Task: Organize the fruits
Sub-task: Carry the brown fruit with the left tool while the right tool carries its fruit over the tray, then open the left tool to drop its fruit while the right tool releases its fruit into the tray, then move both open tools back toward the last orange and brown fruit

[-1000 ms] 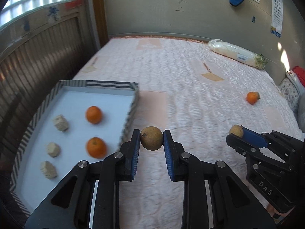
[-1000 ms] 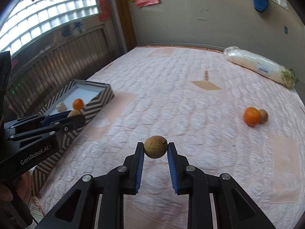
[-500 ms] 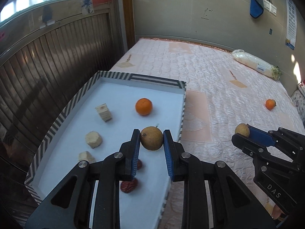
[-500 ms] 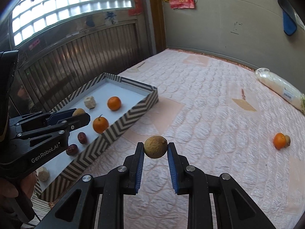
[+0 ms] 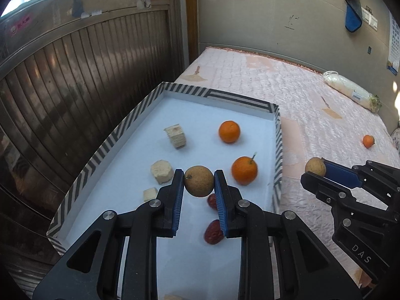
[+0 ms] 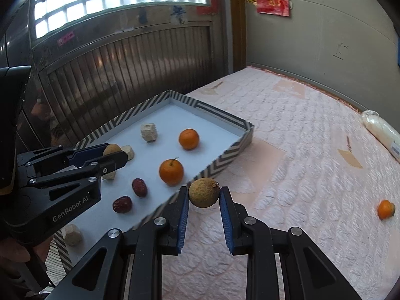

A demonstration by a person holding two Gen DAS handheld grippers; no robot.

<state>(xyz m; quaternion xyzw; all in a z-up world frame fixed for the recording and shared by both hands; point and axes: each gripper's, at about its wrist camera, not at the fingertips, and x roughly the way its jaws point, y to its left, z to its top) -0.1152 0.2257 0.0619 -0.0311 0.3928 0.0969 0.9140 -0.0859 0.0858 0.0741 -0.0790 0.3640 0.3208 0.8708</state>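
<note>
A second ago the left gripper (image 5: 199, 183) was over the pink quilt (image 5: 312, 115); now it is above the striped tray (image 5: 220, 97), squeezing a brown longan (image 5: 199, 184). The right gripper (image 6: 204, 196) has come closer too, pinching its own longan (image 6: 204, 193) just outside the tray's near wall (image 6: 220, 166). Two oranges (image 5: 229, 131) (image 5: 244, 170), red dates (image 5: 213, 232) and pale chunks (image 5: 162, 171) lie inside, with bare white floor at the far end.

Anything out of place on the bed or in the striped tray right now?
One orange tangerine lies alone far out on the pink quilted bed, with a small brown fruit against it, away from the striped tray. Nothing spilled.
</note>
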